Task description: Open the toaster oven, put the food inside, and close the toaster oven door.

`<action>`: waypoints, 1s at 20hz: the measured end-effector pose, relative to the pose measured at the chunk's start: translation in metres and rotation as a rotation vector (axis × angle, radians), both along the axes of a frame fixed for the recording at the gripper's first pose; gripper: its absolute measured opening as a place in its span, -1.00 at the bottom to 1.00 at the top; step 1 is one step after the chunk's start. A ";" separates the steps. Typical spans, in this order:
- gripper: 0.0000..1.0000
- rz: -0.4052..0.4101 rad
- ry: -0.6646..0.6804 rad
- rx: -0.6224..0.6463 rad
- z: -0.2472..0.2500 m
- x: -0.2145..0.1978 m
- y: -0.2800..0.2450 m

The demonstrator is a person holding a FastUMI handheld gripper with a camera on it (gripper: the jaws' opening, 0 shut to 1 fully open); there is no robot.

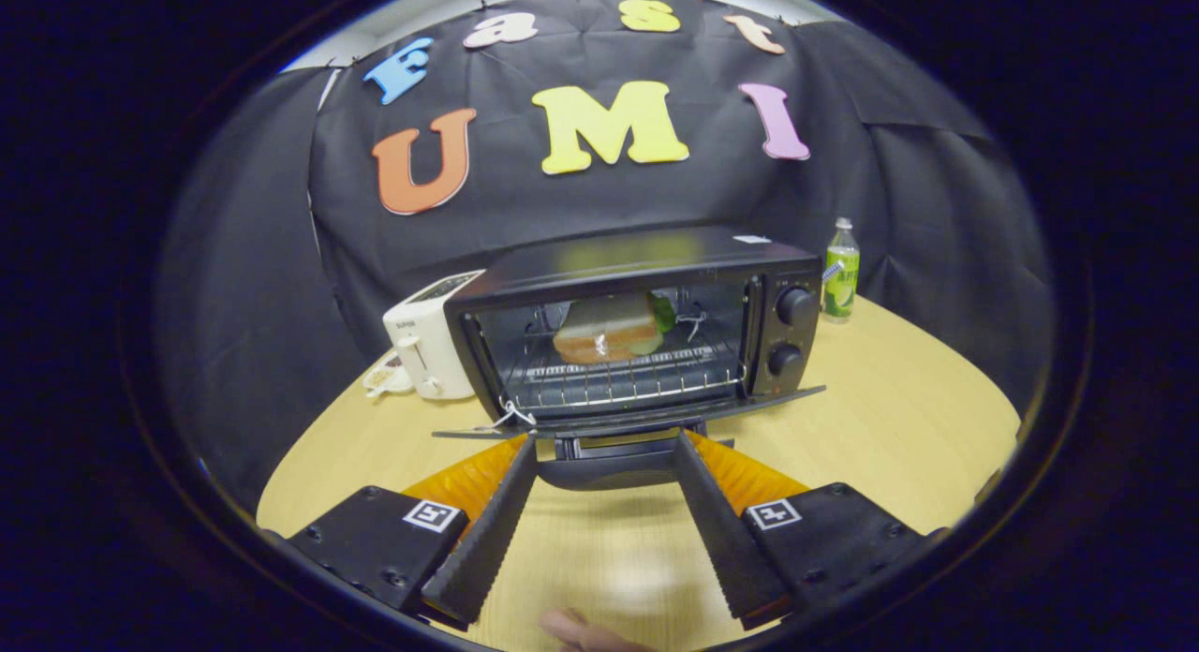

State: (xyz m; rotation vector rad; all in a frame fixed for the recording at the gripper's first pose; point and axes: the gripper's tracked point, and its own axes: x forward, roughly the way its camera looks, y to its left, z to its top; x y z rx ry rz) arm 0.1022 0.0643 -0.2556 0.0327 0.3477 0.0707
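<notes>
toaster oven [637, 324]: black box, shiny top, glass front, 2 round knobs [794, 307] stacked on its right panel. it stands on the light wood table [899, 418], in front of the black cloth wall. its door [628, 416] is folded down flat toward the camera, and the door handle [614, 460] hangs at the door's front edge.

food [607, 332]: a sandwich of pale bread with a green leaf poking out on its right side. it lies inside the toaster oven on the wire rack [618, 382], toward the back of the chamber.

gripper [607, 444]: fingers spread wide, holding nothing. the 2 fingertips [525, 451] sit just under the front edge of the lowered door, 1 on each side of the door handle, so the handle lies between them. whether the tips touch the door cannot be told. the sandwich is well beyond the fingers, straight ahead past the door.

left of the toaster oven: a white toaster [433, 338], close against its side, with a small dish [382, 378] beside it. right of the toaster oven, behind its corner: a bottle [840, 273] with a green label, standing upright.

a fingertip of the person's hand [581, 631] shows below the gripper.
</notes>
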 end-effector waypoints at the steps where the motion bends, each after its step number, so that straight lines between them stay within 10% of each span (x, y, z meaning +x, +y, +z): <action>1: 0.92 0.002 -0.037 -0.003 0.005 0.003 0.000; 10: 0.92 0.124 -0.247 0.004 0.040 0.040 0.019; 20: 0.92 0.061 -0.322 -0.058 0.100 -0.001 -0.004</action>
